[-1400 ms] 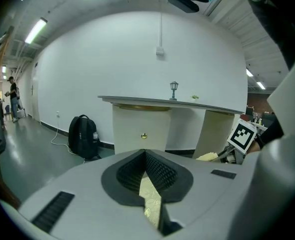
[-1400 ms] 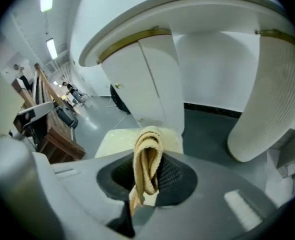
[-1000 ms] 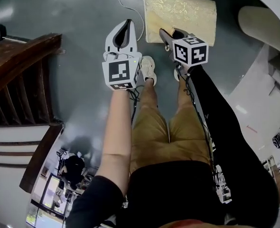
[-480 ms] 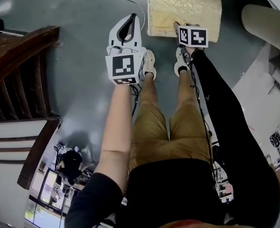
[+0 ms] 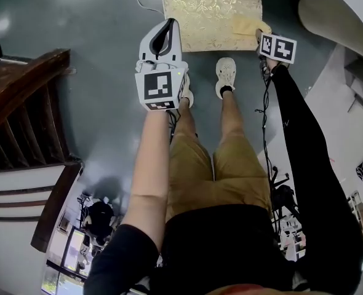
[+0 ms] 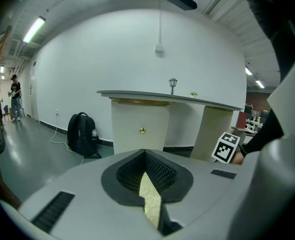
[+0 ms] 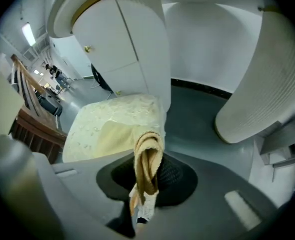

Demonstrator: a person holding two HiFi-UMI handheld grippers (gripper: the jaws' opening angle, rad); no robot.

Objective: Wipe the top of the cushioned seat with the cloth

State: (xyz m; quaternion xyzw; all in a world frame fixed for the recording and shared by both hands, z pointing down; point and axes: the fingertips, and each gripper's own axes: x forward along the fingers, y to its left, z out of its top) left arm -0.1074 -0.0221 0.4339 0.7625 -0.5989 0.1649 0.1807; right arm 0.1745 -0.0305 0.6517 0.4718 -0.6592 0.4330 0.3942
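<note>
your right gripper (image 5: 261, 35) clamped on the cloth (image 7: 148, 163) | cloth rests on right near part of cushioned seat (image 5: 206, 14) | your left gripper (image 5: 168, 26) jaws together, empty, by seat's left near corner

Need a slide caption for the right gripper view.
Right claw shut on a yellow cloth that trails onto the cream cushioned seat.

Blk backpack (image 6: 81, 134) on grey floor (image 5: 95, 35), wood banister (image 5: 21, 97) at left, white cabinet (image 6: 132, 119) w/ brass knob (image 6: 142, 130)
</note>
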